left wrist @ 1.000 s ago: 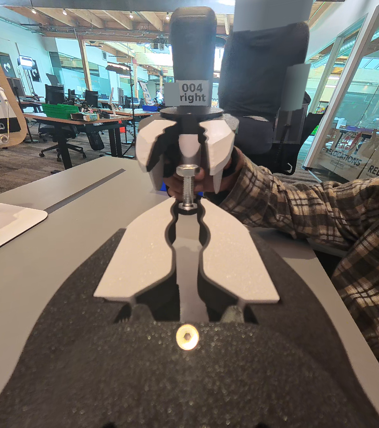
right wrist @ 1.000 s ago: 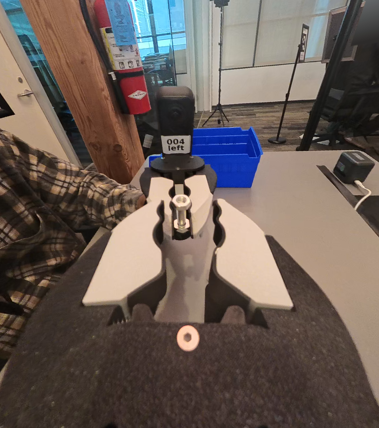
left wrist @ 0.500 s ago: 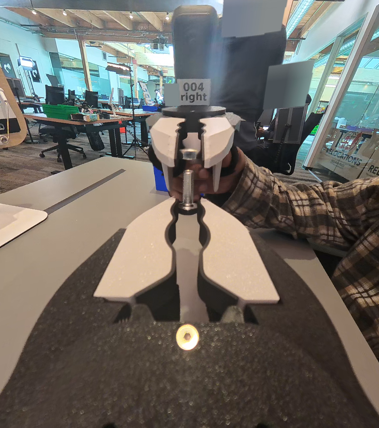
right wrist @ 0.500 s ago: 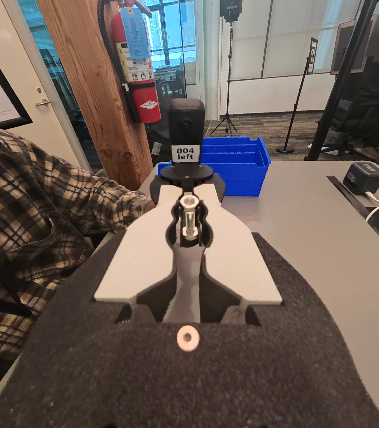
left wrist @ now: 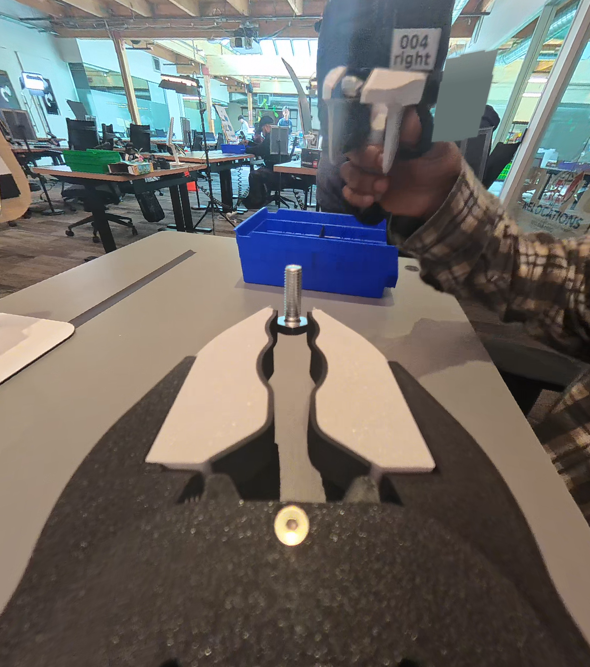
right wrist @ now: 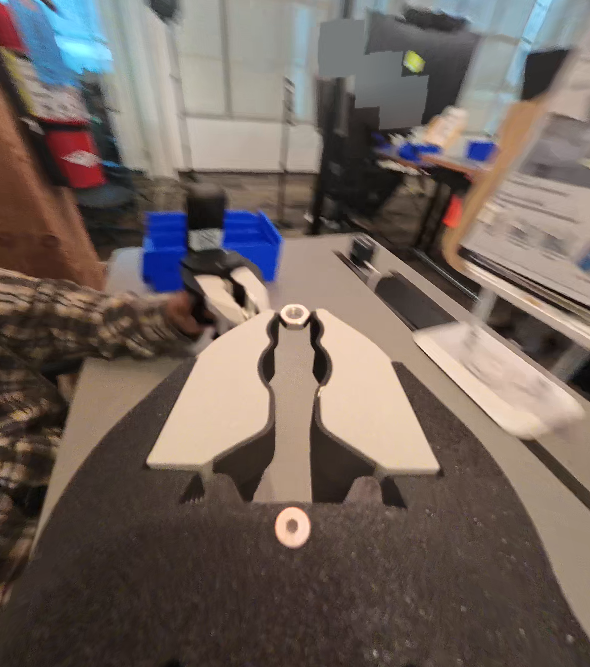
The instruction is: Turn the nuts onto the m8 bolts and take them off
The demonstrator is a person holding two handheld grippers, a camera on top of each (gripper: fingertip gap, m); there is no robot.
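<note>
Left gripper (left wrist: 292, 317) has its jaws closed on the head of the bolt (left wrist: 292, 293), right at the tips; the threaded shank stands upright and bare above them, nothing on it. Taking the blue bin (left wrist: 317, 249) as landmark: the bolt sits in front of the bin's near wall, above the grey worktop (left wrist: 142, 325), and the bin rests on the worktop's far part. The right gripper (left wrist: 354, 88) shows in the left wrist view well above and to the right of the bin, raised clear of the bolt, gripped by a hand (left wrist: 398, 180) in a plaid sleeve (left wrist: 538, 281); something metallic sits between its white jaws there, blurred. The right wrist view settles it: the right gripper (right wrist: 294, 319) has its jaws clamped on a hex nut (right wrist: 294, 319), held at the very tips with its bore facing up and open, no bolt through it. Nut and bolt are well apart, each in its own gripper. In that same view, heavily motion-blurred, the left gripper (right wrist: 230, 296) lies low in front of the blue bin (right wrist: 250, 242), with a plaid sleeve (right wrist: 51, 317) reaching to it. A white flat base (left wrist: 8, 346) rests on the worktop, well to the left of the bin.
</note>
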